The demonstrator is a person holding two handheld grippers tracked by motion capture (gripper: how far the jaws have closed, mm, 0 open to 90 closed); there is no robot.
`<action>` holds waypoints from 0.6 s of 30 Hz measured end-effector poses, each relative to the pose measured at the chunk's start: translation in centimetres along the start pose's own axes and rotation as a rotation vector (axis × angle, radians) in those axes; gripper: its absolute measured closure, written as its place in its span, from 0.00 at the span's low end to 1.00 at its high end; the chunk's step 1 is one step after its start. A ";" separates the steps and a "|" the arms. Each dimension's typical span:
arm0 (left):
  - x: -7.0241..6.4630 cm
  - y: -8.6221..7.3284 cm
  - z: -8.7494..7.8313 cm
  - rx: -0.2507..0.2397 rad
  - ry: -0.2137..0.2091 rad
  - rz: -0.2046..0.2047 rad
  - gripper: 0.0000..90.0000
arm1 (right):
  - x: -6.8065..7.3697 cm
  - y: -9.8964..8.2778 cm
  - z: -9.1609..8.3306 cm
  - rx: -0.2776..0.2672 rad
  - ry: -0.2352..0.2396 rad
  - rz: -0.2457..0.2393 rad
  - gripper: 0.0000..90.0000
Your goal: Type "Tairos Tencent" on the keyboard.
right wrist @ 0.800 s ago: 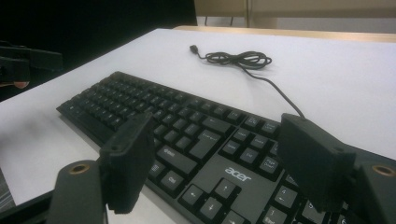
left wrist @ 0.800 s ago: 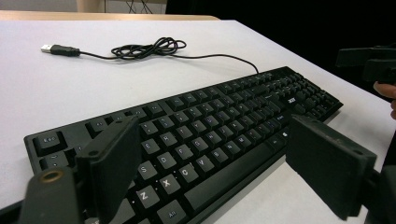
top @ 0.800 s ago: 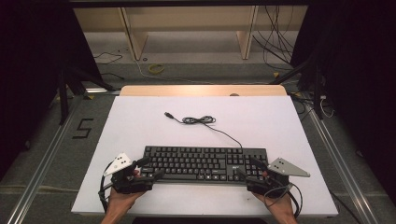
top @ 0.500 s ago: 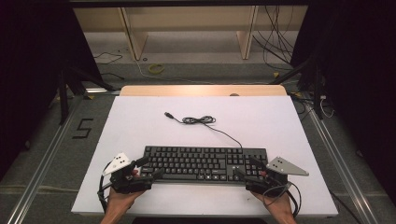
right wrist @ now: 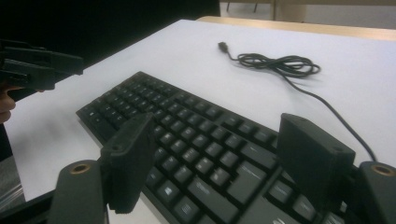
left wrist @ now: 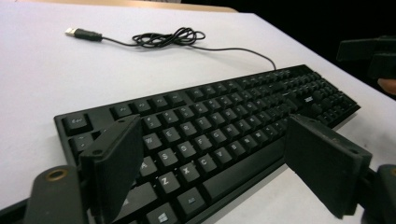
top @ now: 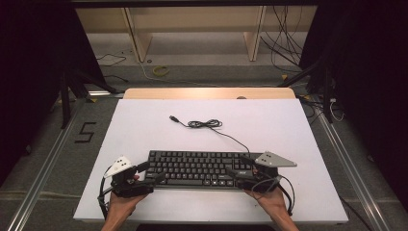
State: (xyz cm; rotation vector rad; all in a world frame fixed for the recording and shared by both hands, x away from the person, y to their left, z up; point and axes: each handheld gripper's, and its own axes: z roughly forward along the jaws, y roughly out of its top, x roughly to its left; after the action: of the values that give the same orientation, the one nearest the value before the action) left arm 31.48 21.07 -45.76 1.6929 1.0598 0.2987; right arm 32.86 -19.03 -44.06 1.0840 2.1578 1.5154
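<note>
A black keyboard (top: pixel 197 168) lies near the front of the white table (top: pixel 144 125). Its cable runs back to a loose coil (top: pixel 204 124) and a USB plug (top: pixel 172 118). My left gripper (top: pixel 150 173) is at the keyboard's left end, open. In the left gripper view one jaw stands over the left-hand keys (left wrist: pixel 187 140) and the other off the front edge. My right gripper (top: pixel 239 167) is at the right end, open too. In the right gripper view its jaws straddle the keyboard's (right wrist: pixel 196 140) front right part. I see no pad pressing on the keyboard.
The table's wooden far edge (top: pixel 207 93) borders a floor with loose cables (top: pixel 161 70) and shelf legs (top: pixel 252 38). Dark curtains hang at both sides. A taped "5" (top: pixel 85 132) marks the floor on the left. Bare white table lies behind the coil.
</note>
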 end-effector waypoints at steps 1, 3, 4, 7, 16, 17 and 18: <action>0.0 0.0 0.0 0.000 0.000 0.000 0.23 | 0.2 0.2 0.4 0.005 0.005 -0.006 0.33; 0.1 0.0 0.0 0.012 0.009 0.004 0.25 | 0.6 0.7 1.3 0.019 0.024 -0.012 0.35; 0.1 0.0 0.0 0.020 0.017 0.005 0.25 | 0.6 0.7 1.3 0.019 0.024 -0.012 0.35; 0.4 -0.1 0.0 0.032 0.035 -0.004 0.29 | 1.6 1.4 3.2 0.052 0.049 -0.036 0.40; 1.1 -0.2 -0.2 0.063 0.051 -0.008 0.49 | 2.9 2.3 6.2 0.102 0.082 -0.063 0.51; 1.2 -0.3 -0.2 0.067 0.052 -0.007 0.51 | 3.0 2.4 6.5 0.111 0.082 -0.067 0.53; 1.2 -0.3 -0.2 0.071 0.051 -0.007 0.57 | 3.2 2.5 7.1 0.132 0.086 -0.072 0.56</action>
State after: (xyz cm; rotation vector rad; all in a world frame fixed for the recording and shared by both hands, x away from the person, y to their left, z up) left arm 31.92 22.12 -46.31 1.7525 1.1251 0.3043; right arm 36.10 -11.46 -44.12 0.9862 2.3578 1.4293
